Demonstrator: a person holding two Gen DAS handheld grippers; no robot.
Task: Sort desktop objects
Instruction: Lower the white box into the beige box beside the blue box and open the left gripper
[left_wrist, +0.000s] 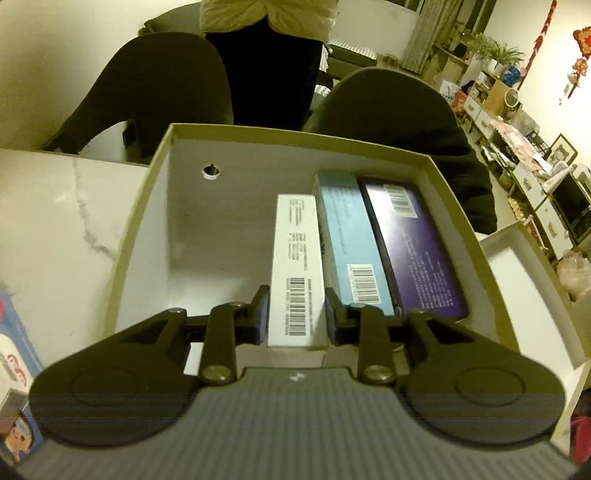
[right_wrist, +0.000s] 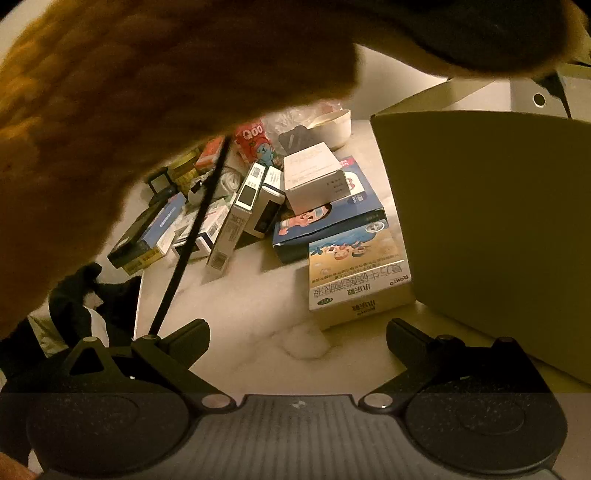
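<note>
The left gripper (left_wrist: 296, 310) was clamped on a white box (left_wrist: 293, 273) standing in the tray (left_wrist: 129, 236), with a blue box (left_wrist: 351, 236) and purple box (left_wrist: 417, 243) already filed just right of its fingers. The right gripper (right_wrist: 297, 339) hung spread and empty; ahead of it a heap of boxes (right_wrist: 258, 206) lay unsorted on the table (right_wrist: 251, 302), so I judged much was left.

storage box (left_wrist: 122, 236): matt cardboard | white carton (left_wrist: 293, 266): smooth paperboard | tabletop (left_wrist: 55, 206): glossy marble-look | sleeve (right_wrist: 110, 110): fuzzy knit

Storage box (left_wrist: 155, 206): left half bare, free to enter; right half blocked by three cartons (left_wrist: 354, 240). Marble tabletop (right_wrist: 255, 295) open ahead of right gripper (right_wrist: 297, 339), w/ box pile (right_wrist: 258, 199) behind & olive box wall (right_wrist: 491, 229) on right.
</note>
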